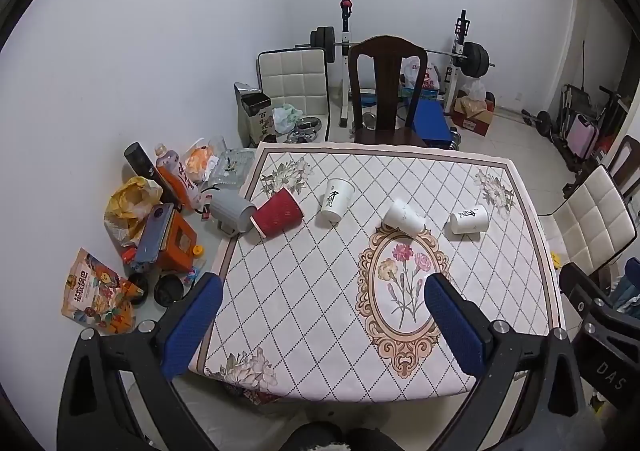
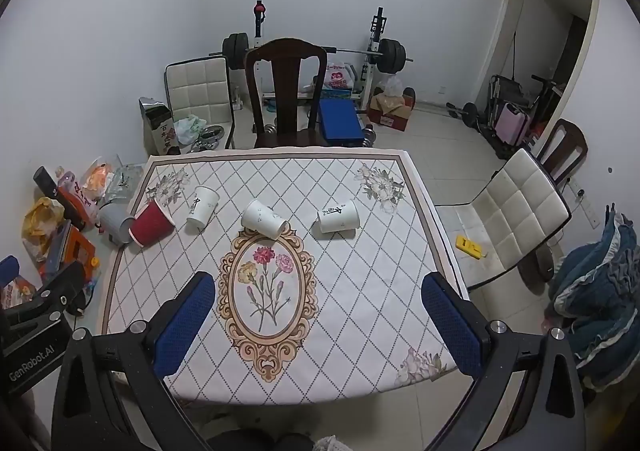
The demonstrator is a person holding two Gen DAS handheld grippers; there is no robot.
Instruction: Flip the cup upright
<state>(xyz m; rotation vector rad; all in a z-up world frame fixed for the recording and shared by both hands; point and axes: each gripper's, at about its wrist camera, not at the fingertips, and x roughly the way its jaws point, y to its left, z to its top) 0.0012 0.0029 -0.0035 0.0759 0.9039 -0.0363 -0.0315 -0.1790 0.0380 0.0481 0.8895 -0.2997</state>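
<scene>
You are holding both tools back over the near edge of the table point(image 1: 532, 187), neither one engaged. The left gripper point(image 1: 324, 291) is standing with its blue pads point(image 1: 192, 327) spread wide and nothing between them; the right gripper point(image 2: 318, 291) is sitting in the same condition, spread and empty.

Four paper cups are lying on their sides in a row across the middle of the frame, on the far half of the tablecloth. From left to right in the left wrist view: a red ribbed cup point(image 1: 277, 217) at the table's left edge, its mouth facing lower left; a white printed cup point(image 1: 336, 200); a plain white cup point(image 1: 403, 216) touching the top of the oval floral medallion point(image 1: 402, 291); and another white printed cup point(image 1: 469, 218) toward the right.

Judging by the material, these are handling as light, thin-walled and easily crushed, and they are likely to roll when nudged. You are best taking hold across the mid-body with a gentle squeeze, not at the rim. The red cup's ribbing is probably offering better purchase than the smooth white walls.
</scene>
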